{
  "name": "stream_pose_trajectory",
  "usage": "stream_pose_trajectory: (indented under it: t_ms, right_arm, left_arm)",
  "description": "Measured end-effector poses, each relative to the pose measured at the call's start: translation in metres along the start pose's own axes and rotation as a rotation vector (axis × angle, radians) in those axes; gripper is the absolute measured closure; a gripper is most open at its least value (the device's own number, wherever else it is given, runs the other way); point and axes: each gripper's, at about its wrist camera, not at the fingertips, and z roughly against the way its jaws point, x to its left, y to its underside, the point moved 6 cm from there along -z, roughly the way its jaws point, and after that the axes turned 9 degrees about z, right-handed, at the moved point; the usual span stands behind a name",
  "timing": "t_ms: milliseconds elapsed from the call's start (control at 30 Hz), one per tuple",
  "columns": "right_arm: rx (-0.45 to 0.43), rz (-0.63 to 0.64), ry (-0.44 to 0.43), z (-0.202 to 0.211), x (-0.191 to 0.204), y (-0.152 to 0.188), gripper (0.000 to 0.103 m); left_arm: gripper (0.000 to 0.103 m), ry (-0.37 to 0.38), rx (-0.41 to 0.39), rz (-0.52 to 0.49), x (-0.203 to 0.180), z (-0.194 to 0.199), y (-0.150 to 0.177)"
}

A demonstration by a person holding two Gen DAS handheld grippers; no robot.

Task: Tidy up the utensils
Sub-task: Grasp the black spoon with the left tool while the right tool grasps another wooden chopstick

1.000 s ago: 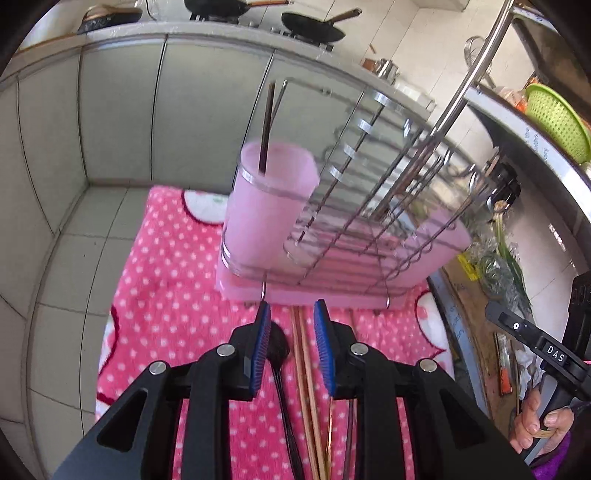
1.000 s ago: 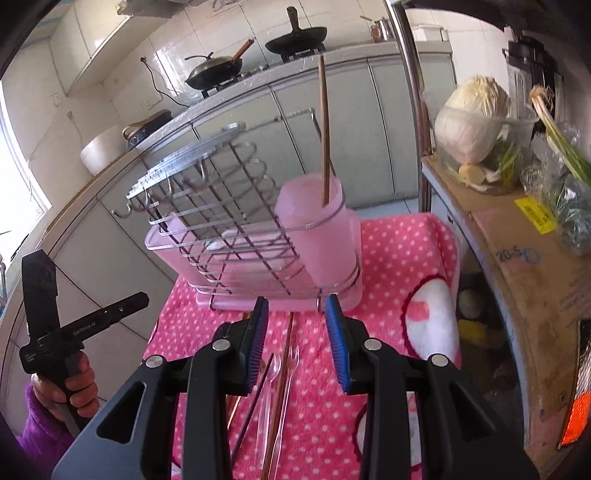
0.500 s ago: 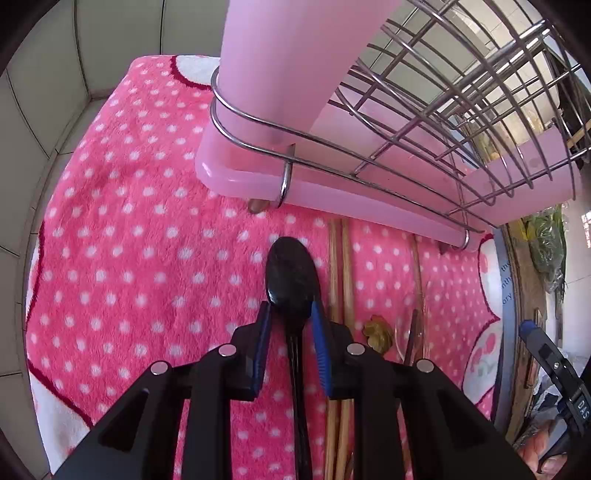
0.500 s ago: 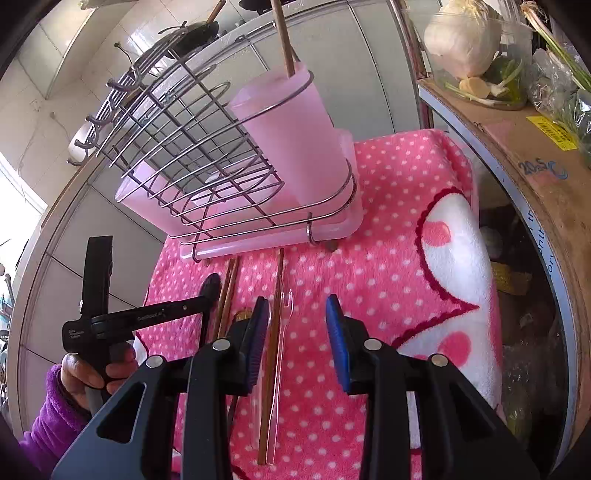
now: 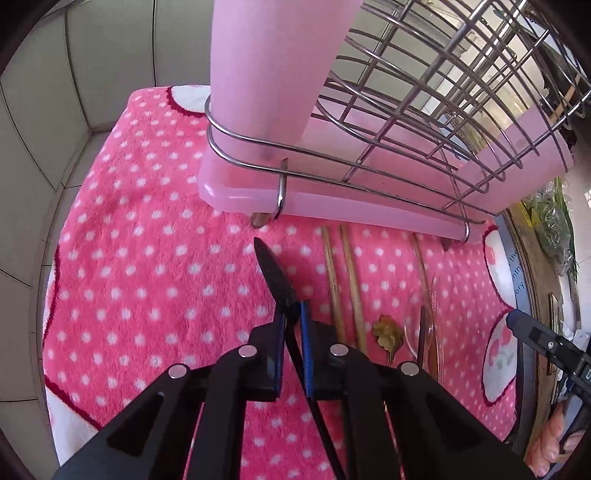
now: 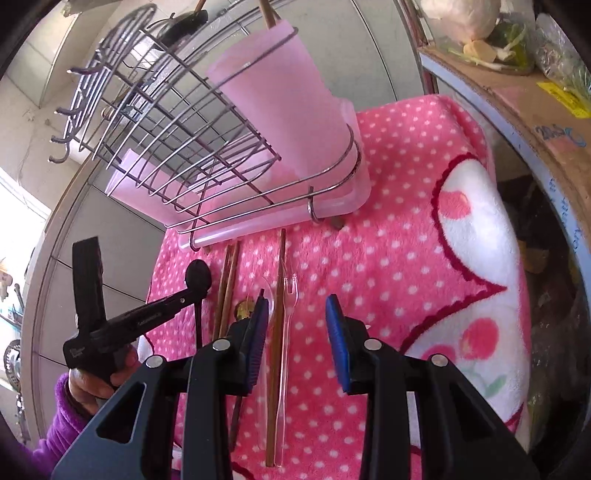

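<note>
My left gripper (image 5: 292, 314) is shut on a black spoon (image 5: 275, 275), turned on edge, in front of the pink utensil cup (image 5: 273, 70). In the right wrist view the left gripper (image 6: 192, 293) grips the spoon (image 6: 198, 277) at its neck. My right gripper (image 6: 297, 317) is open and empty above the pink dotted towel (image 6: 388, 258). A clear plastic fork (image 6: 290, 295), a clear spoon (image 6: 267, 295), a single chopstick (image 6: 280, 280), a pair of chopsticks (image 6: 227, 280) and a gold spoon (image 6: 243, 308) lie on the towel. One chopstick (image 6: 266, 13) stands in the cup (image 6: 280, 96).
A wire dish rack (image 5: 443, 110) on a pink tray (image 5: 369, 206) stands behind the utensils. Grey cabinet fronts (image 5: 110, 55) lie to the left. A cardboard-topped surface (image 6: 535, 122) with vegetables (image 6: 476, 22) is on the right.
My left gripper closed on the black spoon and tilted it on edge, off the towel. My right gripper came lower and closer to the utensils on the towel.
</note>
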Motion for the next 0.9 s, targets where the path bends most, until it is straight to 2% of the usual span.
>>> stream_pose_trajectory:
  t_ms: [200,400,600,733,800,833,900]
  right_arm:
    - [0.036,-0.027,-0.037,-0.026,0.006,-0.010,0.070]
    - [0.058,0.033,0.022,-0.053,0.014,-0.027,0.070]
    - [0.095,0.066,0.064,-0.082,0.011,-0.027,0.070]
    - [0.069,0.097,0.019,-0.090,0.015,-0.026,0.070]
    - [0.060,0.098,-0.007,-0.090,0.014,-0.025,0.076]
    - [0.064,0.095,-0.016,-0.090,0.014,-0.023,0.091]
    - [0.057,0.087,-0.025,-0.085,0.011,-0.021,0.092]
  left_arm:
    - [0.100,0.037,-0.047,0.015,0.019,0.020,-0.001]
    - [0.100,0.082,-0.082,0.013,0.026,0.038,-0.008]
    - [0.100,0.126,-0.127,0.007,0.026,0.059,-0.015]
    - [0.100,0.144,-0.145,0.011,0.022,0.066,-0.018]
    - [0.100,0.151,-0.150,0.012,0.018,0.065,-0.016]
    - [0.100,0.156,-0.151,0.014,0.017,0.067,-0.016]
    - [0.100,0.163,-0.155,0.016,0.015,0.068,-0.016]
